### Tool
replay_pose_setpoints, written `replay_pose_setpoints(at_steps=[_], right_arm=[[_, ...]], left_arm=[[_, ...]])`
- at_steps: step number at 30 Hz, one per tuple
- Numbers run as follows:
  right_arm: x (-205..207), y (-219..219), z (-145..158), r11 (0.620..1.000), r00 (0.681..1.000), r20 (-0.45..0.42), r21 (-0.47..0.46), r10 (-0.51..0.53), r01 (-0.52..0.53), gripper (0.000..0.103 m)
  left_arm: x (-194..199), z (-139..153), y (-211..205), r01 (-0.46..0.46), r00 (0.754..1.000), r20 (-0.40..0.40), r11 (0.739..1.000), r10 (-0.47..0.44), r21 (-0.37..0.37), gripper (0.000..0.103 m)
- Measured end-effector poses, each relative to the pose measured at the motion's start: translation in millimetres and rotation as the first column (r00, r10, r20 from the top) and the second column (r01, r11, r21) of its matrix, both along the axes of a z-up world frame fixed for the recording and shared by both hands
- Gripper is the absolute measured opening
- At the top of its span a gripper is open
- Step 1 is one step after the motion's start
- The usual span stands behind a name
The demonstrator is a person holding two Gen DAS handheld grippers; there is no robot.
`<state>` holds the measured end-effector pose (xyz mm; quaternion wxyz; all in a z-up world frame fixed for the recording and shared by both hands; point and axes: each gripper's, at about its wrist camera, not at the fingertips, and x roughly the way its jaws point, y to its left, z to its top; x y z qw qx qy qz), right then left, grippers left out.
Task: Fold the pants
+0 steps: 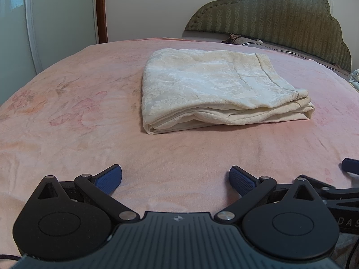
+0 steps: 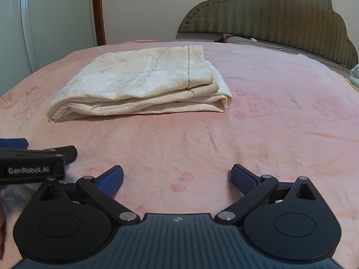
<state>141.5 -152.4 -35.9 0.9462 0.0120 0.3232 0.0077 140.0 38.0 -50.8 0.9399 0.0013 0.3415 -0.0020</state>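
Cream-coloured pants (image 1: 215,87) lie folded into a thick rectangular stack on the pink bed cover (image 1: 67,116); the right wrist view shows the same pants (image 2: 143,83) left of centre. My left gripper (image 1: 175,179) hovers open well short of the stack, nothing between its blue pads. My right gripper (image 2: 177,179) is open too, empty, and also short of the pants. In the right wrist view the left gripper's black side and a blue fingertip (image 2: 13,143) show at the left edge. The right gripper's blue fingertip (image 1: 351,165) shows at the right edge of the left wrist view.
A green padded headboard (image 1: 280,11) stands at the far right end of the bed, with a dark pillow (image 1: 242,39) below it. A white wardrobe door (image 1: 56,11) and brown door frame (image 1: 101,9) stand beyond the bed's far left. Some cloth (image 1: 354,78) lies at the right edge.
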Motion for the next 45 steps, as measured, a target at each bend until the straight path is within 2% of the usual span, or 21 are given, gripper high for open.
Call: replay_pose_setpoints(at_steps=[4, 7, 12, 45], right_arm=[[-4.5, -12.6, 1.2, 0.998, 1.0, 0.007, -0.051, -0.027, 0.027, 0.103], [-1.9, -29.1, -2.6, 0.999, 1.0, -0.011, 0.028, -0.026, 0.026, 0.103], [-3.8, -21.1, -2.6, 0.999, 1.0, 0.003, -0.022, -0.026, 0.026, 0.103], [-4.5, -24.3, -2.8, 1.0, 1.0, -0.002, -0.002, -0.03, 0.03, 0.103]], left_arm=[[-4.3, 0.7, 4.8, 0.004, 1.0, -0.005, 1.0, -0.004, 0.006, 0.103], [-5.2, 0.4, 4.2, 0.002, 1.0, -0.008, 1.0, -0.002, 0.007, 0.103], [-6.7, 0.8, 2.7, 0.0, 1.0, -0.008, 1.0, 0.0, 0.01, 0.103], [-6.0, 0.5, 3.9, 0.002, 1.0, -0.008, 1.0, -0.002, 0.004, 0.103]])
